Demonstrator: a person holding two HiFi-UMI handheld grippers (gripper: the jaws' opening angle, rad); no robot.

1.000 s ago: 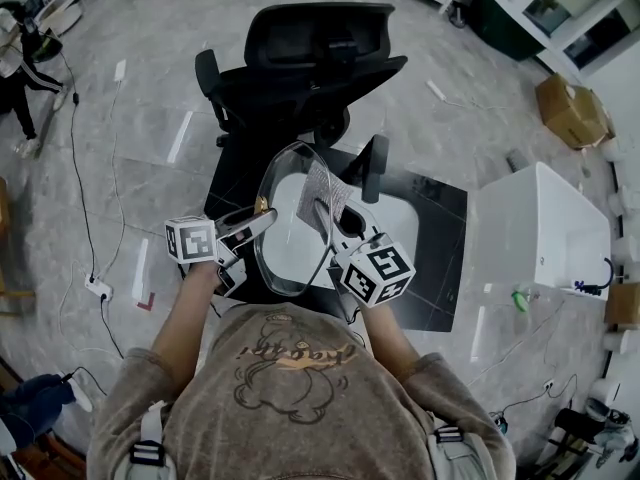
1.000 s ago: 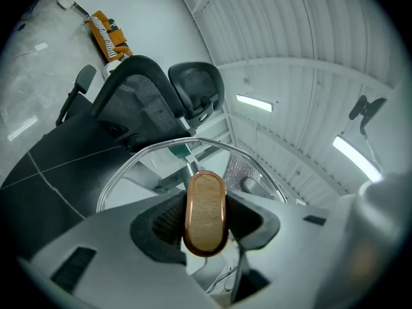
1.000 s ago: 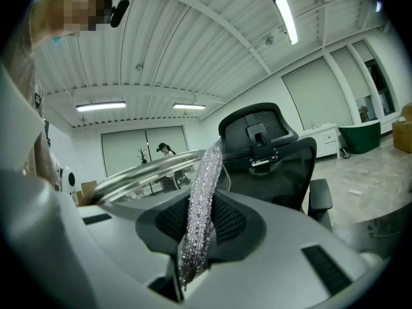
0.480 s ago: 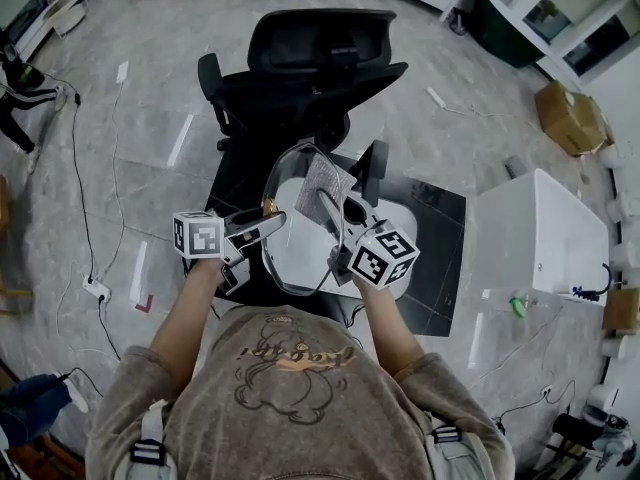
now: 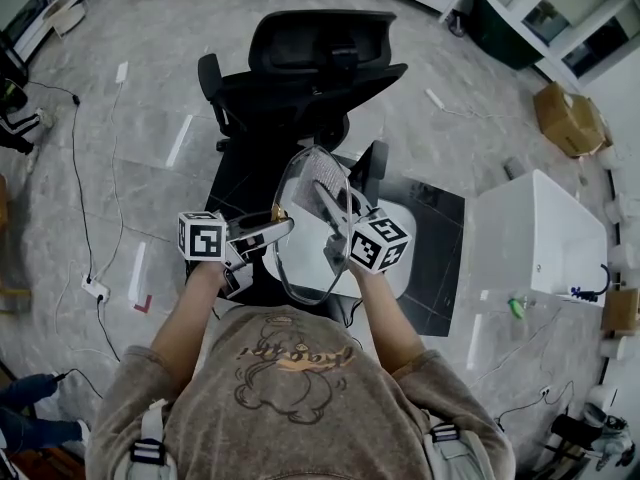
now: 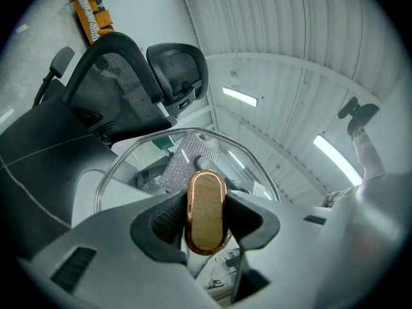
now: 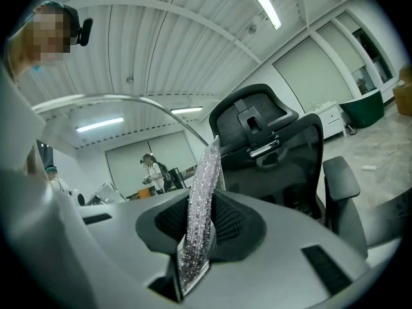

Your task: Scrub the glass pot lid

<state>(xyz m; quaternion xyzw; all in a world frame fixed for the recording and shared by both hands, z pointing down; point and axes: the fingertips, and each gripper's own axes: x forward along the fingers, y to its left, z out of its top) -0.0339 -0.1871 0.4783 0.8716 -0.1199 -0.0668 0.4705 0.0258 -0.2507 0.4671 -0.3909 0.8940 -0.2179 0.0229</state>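
Note:
The glass pot lid (image 5: 312, 226) stands on edge in the air above the table, its steel rim (image 6: 112, 163) curving across the left gripper view. My left gripper (image 5: 275, 220) is shut on the lid's copper-and-wood knob (image 6: 206, 212), both pads against its sides. My right gripper (image 5: 325, 200) is shut on a silver glittery scrubbing cloth (image 7: 201, 211), which lies flat against the lid's inner face (image 5: 322, 176). Through the glass, the left gripper view shows that cloth (image 6: 187, 159) and the right jaws behind it.
A black office chair (image 5: 300, 63) stands just beyond the lid, in front of a dark table (image 5: 440, 218) with a white basin (image 5: 400, 258). A white cabinet (image 5: 545, 233) is at the right. Cables and a power strip (image 5: 97, 288) lie on the floor at the left.
The lid has turned more edge-on and shifted slightly right and up. The right gripper with the cloth has slid upward along the glass. The left gripper rose a little with the knob.

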